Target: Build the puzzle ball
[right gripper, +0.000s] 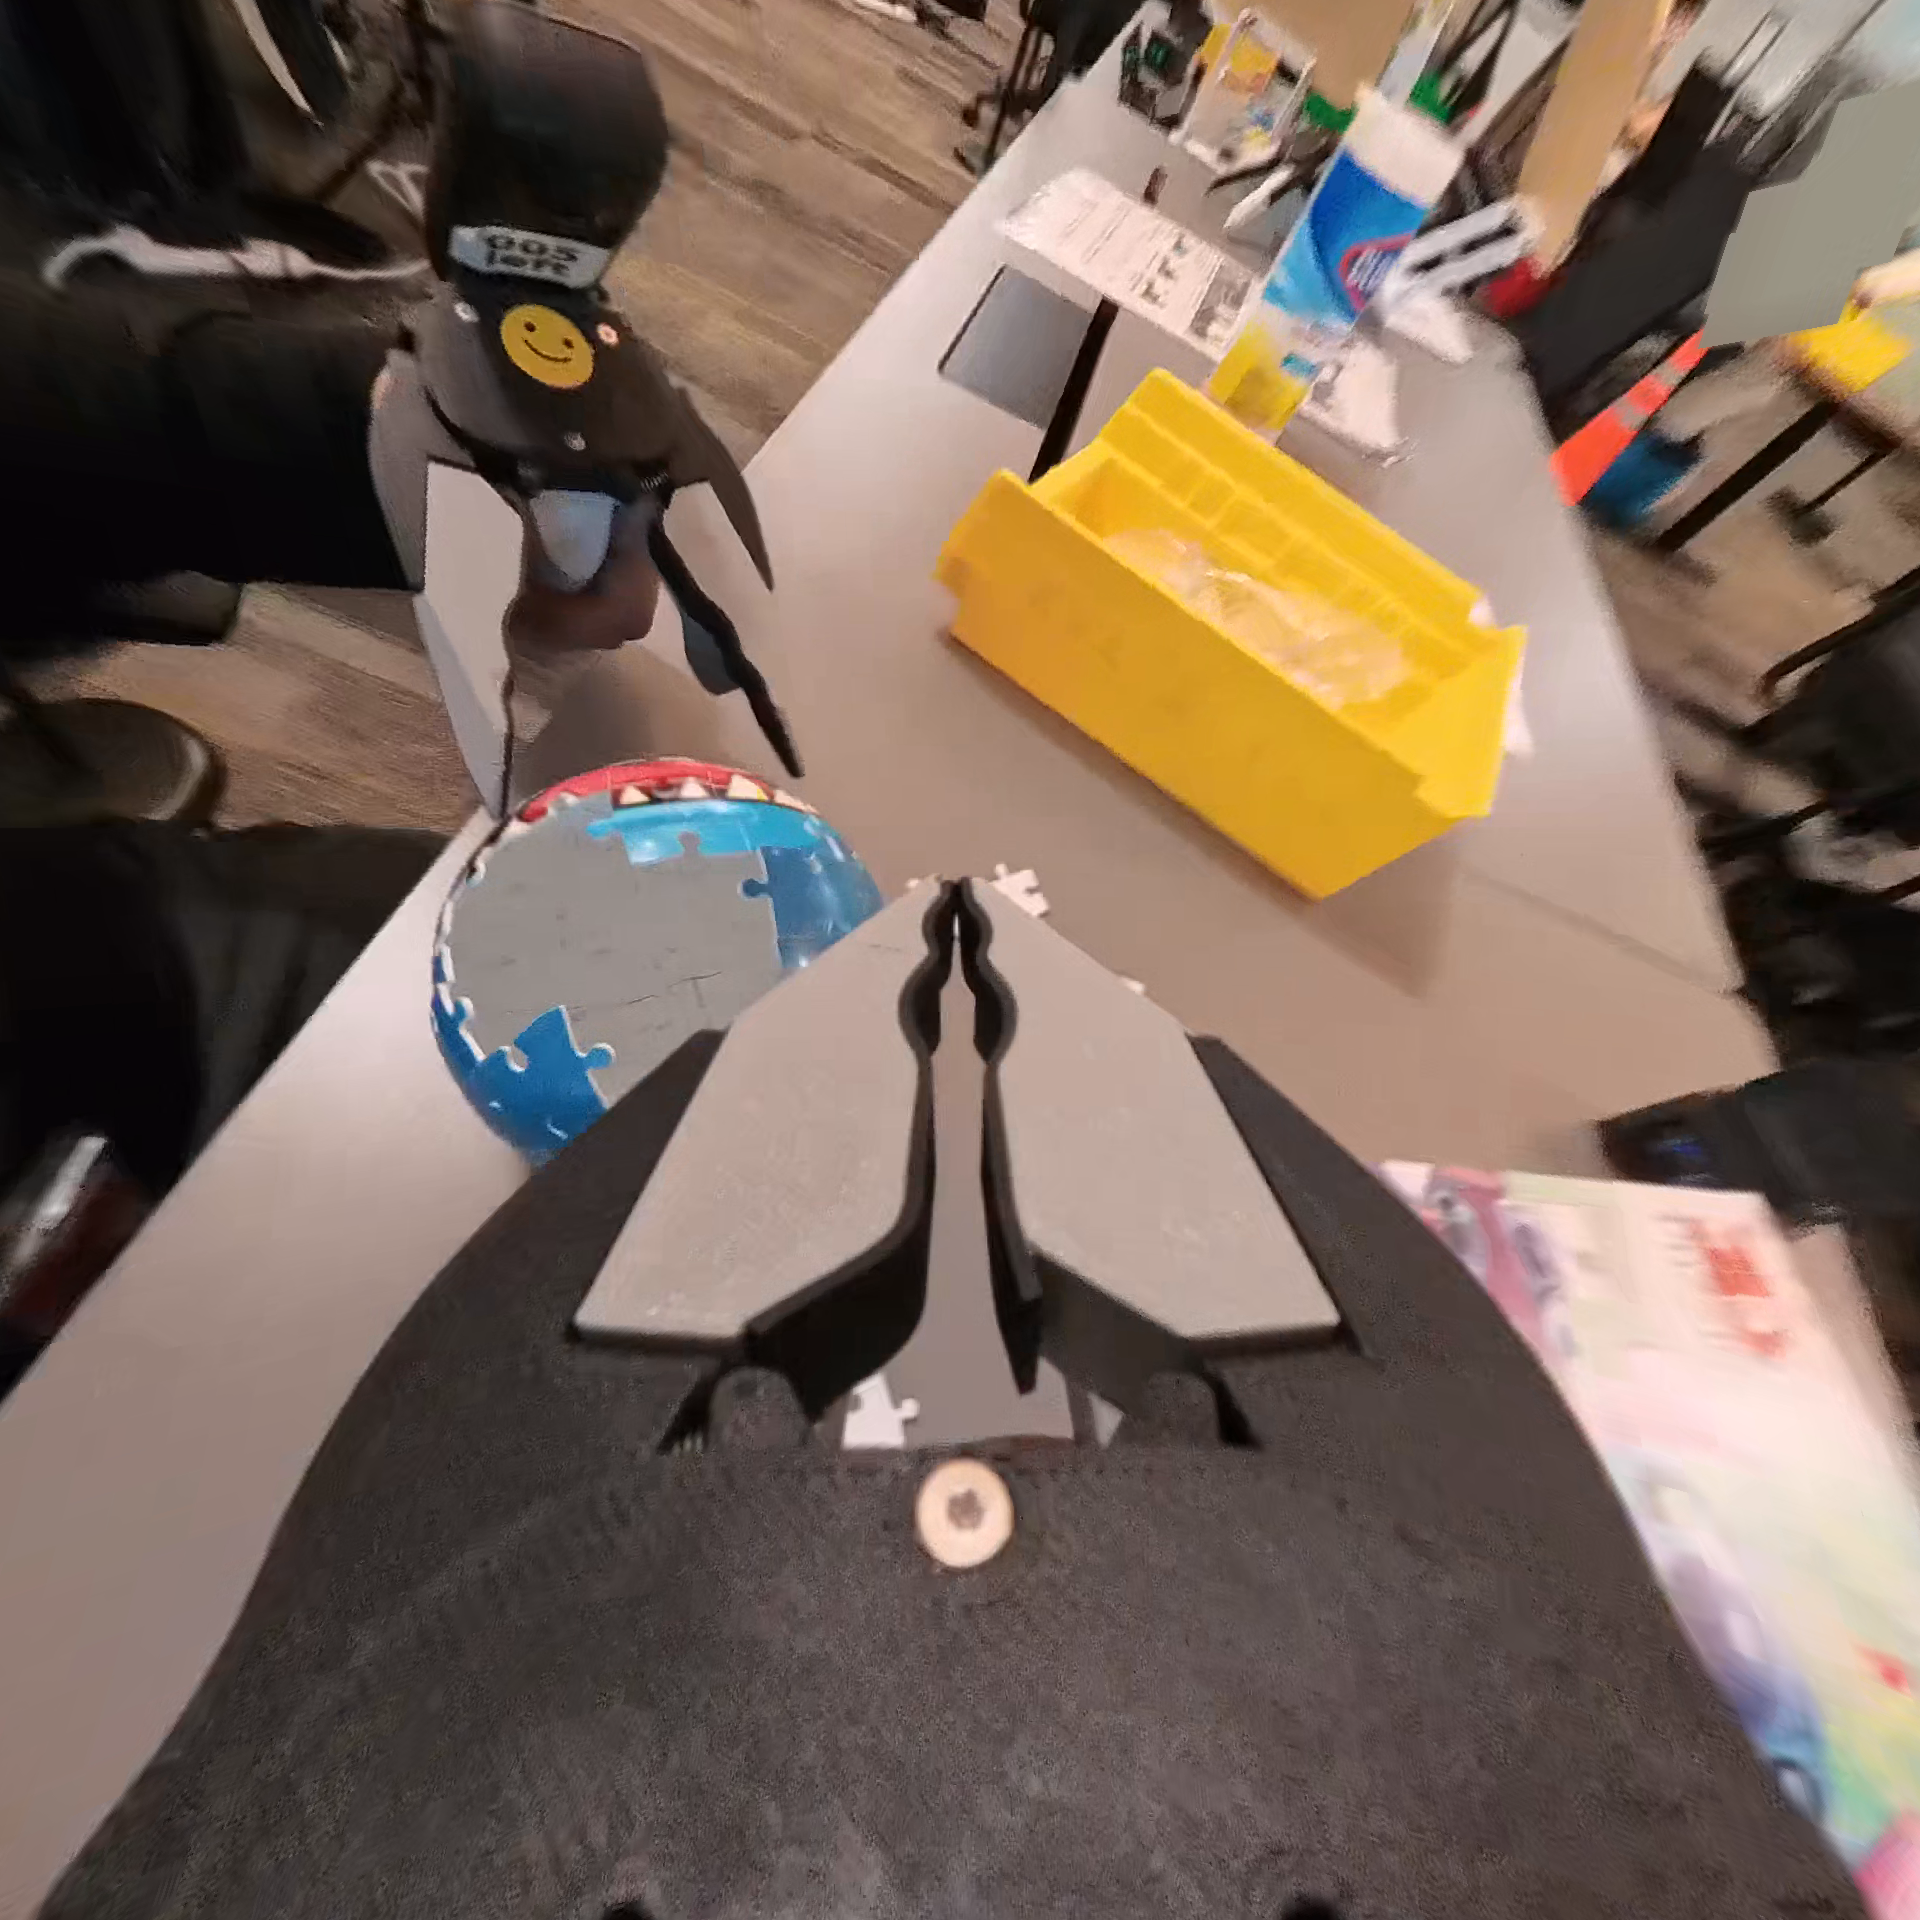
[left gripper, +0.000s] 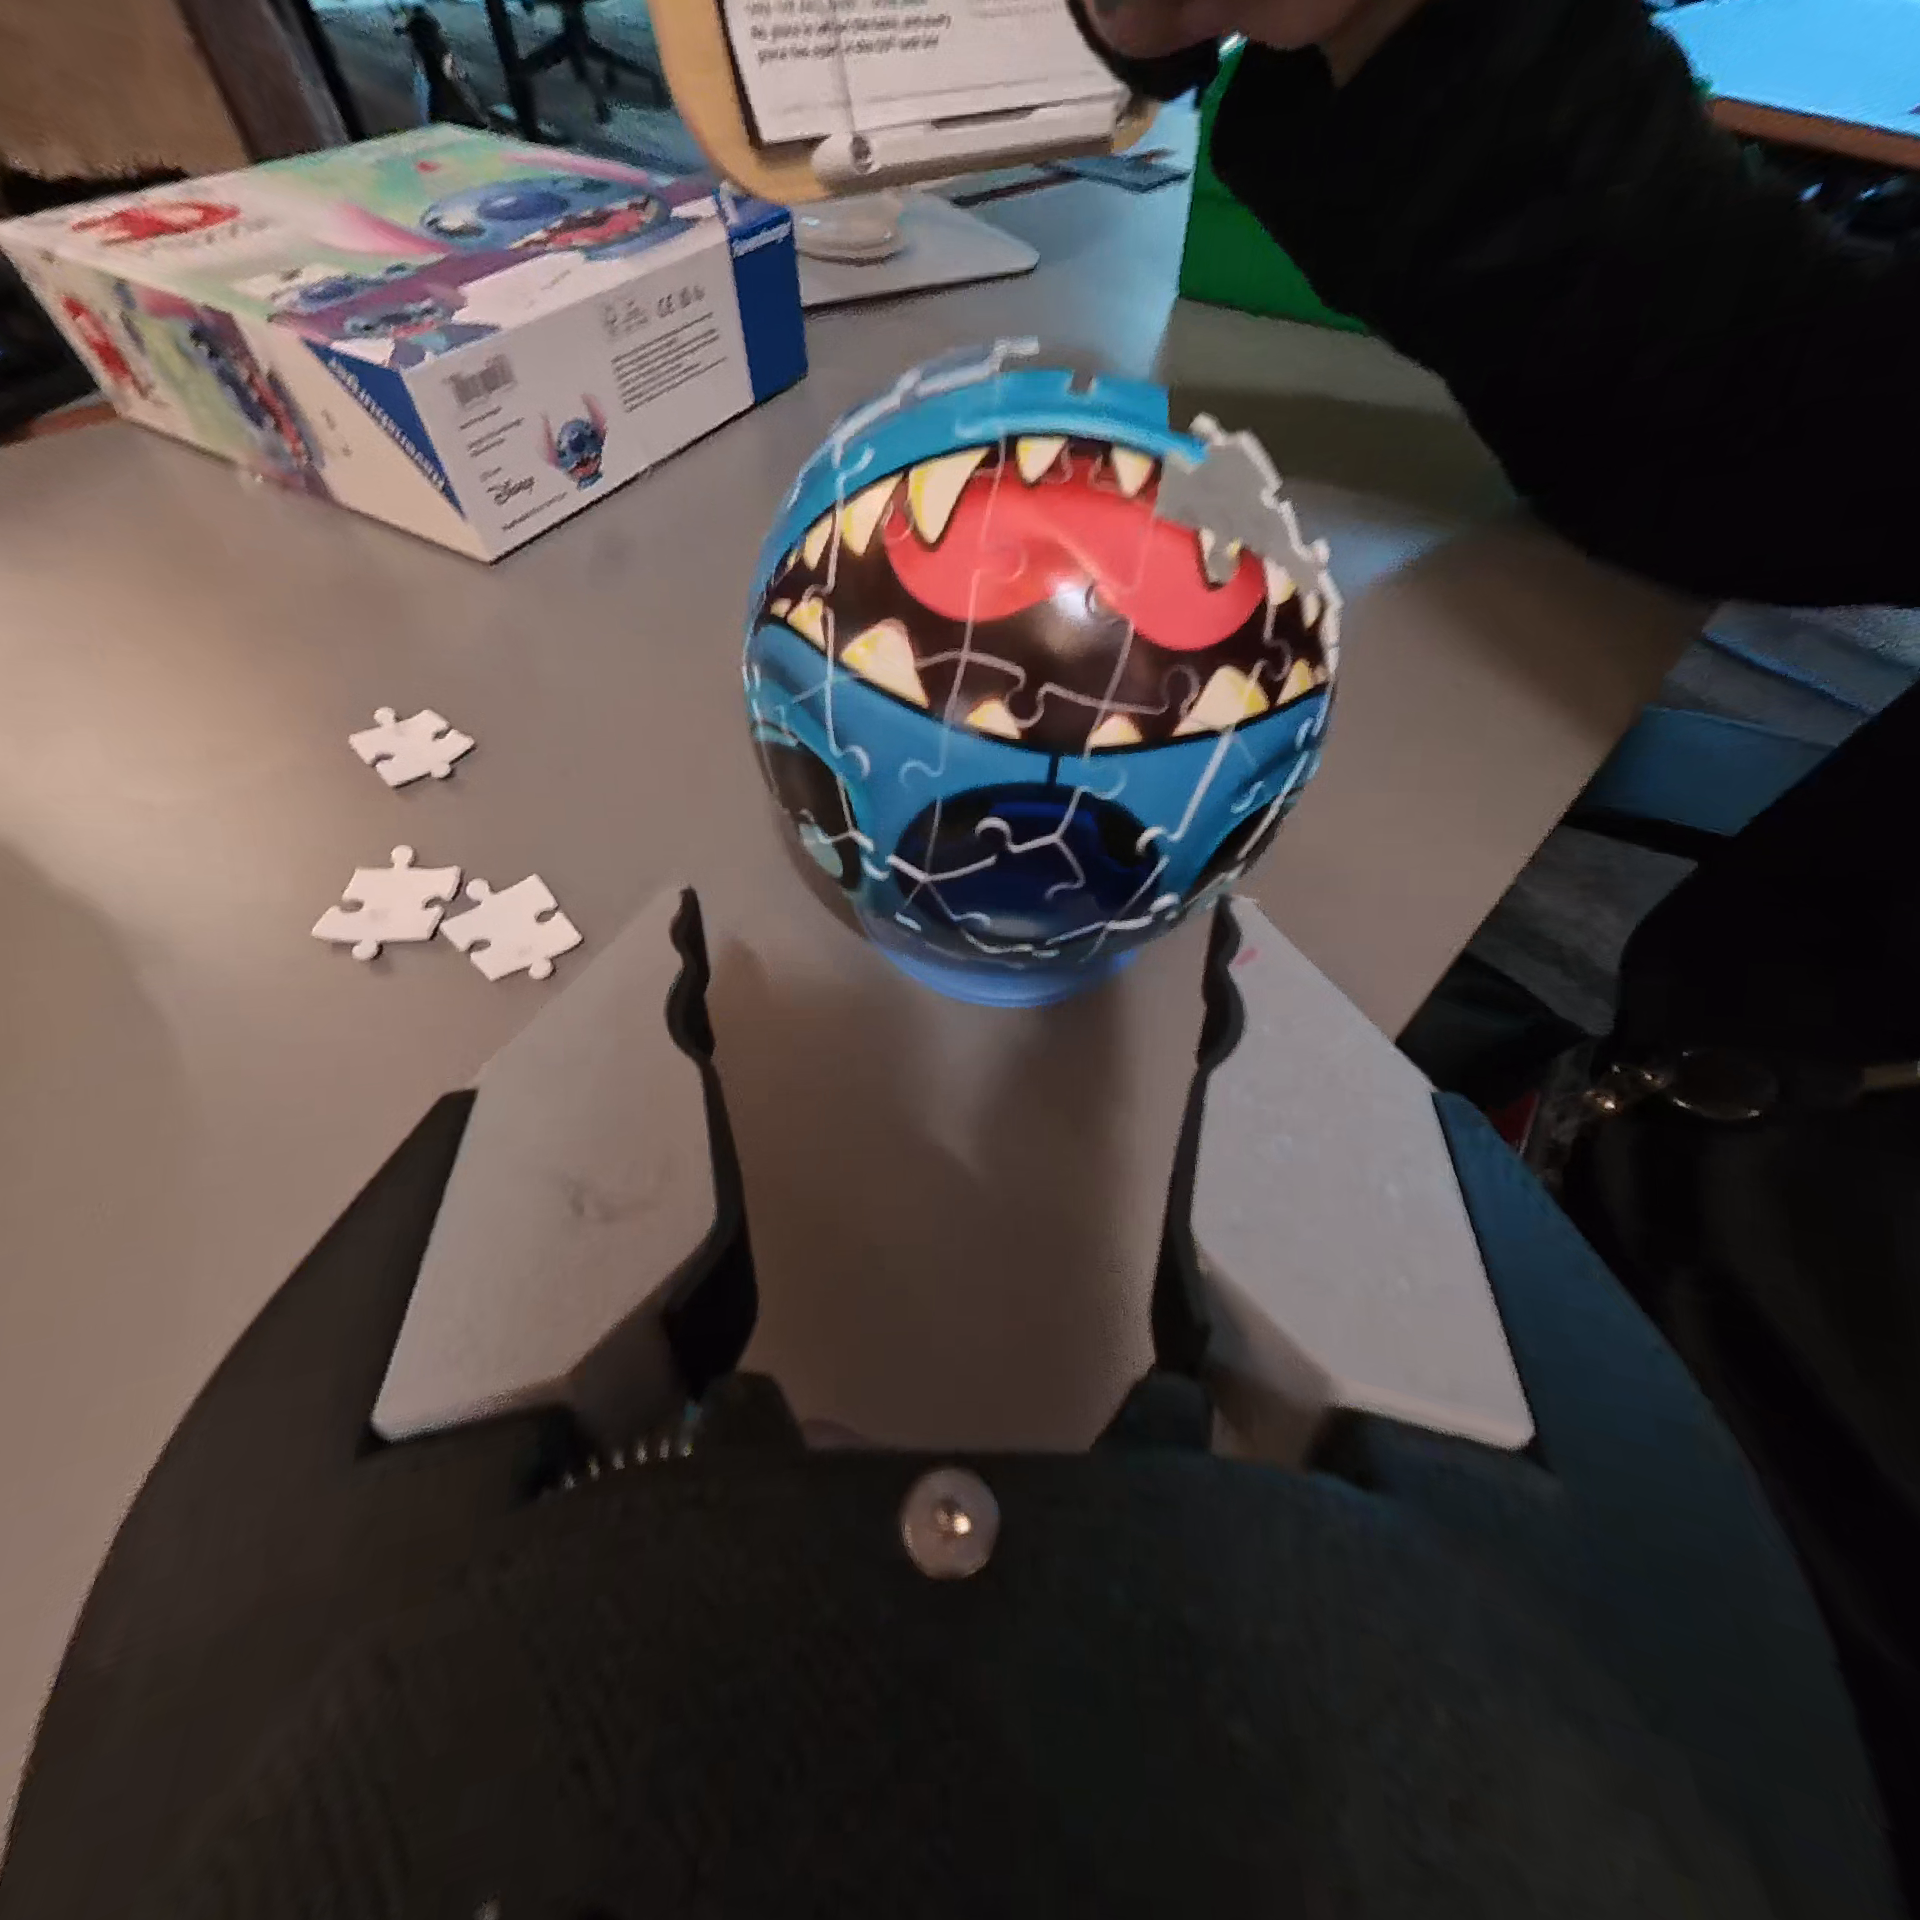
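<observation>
Here, the puzzle ball [left gripper: 1039, 675] is sitting at the centre of the left wrist view, resting on the grey table [left gripper: 260, 644] near its right-hand edge. The left gripper [left gripper: 951, 925] is hovering just short of it with its fingers spread wide and nothing between them; the ball's lower part is lying between the two fingertips, but whether they are touching it cannot be told.

In the right wrist view the ball [right gripper: 634, 956] is appearing at centre left, showing a large grey gap in its blue shell. The right gripper [right gripper: 958, 902] is pointing past it toward the middle of the frame, its fingers pressed together. A pale jigsaw edge is peeking out at the fingertips, but whether it is pinched there or lying on the table behind cannot be told.

Progress, as judged from both views: most of the shell appears assembled, the toothed mouth and blue lower half being complete, while the upper rim is standing jagged and the opening is waiting to be filled. Three loose white pieces [left gripper: 447, 904] are lying face down at the left of the left wrist view, well apart from the ball. The puzzle box [left gripper: 416, 322] is occupying the upper left, and a yellow bin [right gripper: 1226, 644] is sitting at the upper right of the right wrist view.
</observation>
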Available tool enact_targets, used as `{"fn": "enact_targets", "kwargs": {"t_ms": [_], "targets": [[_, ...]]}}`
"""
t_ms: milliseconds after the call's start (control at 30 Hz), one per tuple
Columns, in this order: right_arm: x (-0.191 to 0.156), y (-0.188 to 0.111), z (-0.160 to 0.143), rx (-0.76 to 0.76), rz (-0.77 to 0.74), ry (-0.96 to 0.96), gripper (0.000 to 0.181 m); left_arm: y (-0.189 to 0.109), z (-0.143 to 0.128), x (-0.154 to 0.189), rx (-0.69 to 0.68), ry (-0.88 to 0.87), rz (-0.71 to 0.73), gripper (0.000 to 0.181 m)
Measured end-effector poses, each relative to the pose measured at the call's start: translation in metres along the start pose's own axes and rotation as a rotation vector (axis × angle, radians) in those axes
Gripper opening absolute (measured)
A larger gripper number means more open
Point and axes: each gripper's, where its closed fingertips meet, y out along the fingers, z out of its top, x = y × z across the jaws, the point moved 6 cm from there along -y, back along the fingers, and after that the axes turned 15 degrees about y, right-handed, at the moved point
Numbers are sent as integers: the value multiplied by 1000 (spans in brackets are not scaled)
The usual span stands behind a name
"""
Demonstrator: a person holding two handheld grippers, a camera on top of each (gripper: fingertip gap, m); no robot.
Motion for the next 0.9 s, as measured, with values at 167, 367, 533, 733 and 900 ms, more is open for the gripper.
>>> {"fn": "enact_targets", "kwargs": {"t_ms": [167,367,533,733,900], "targets": [[18,11,-28,-104,129,144,5,9,-20,9,-54,45,-35,101],[2,8,-59,-121,533,147,60,17,-11,13,0,26,-98,97],[-4,29,-88,-206,515,50,77,24,-6,19,-38,86,-85,103],[-17,46,-91,-198,501,10,88,30,-4,15,-43,89,-38,103],[-21,44,-89,-228,416,-73,87,30,-5,11,-52,141,-53,104]]}}
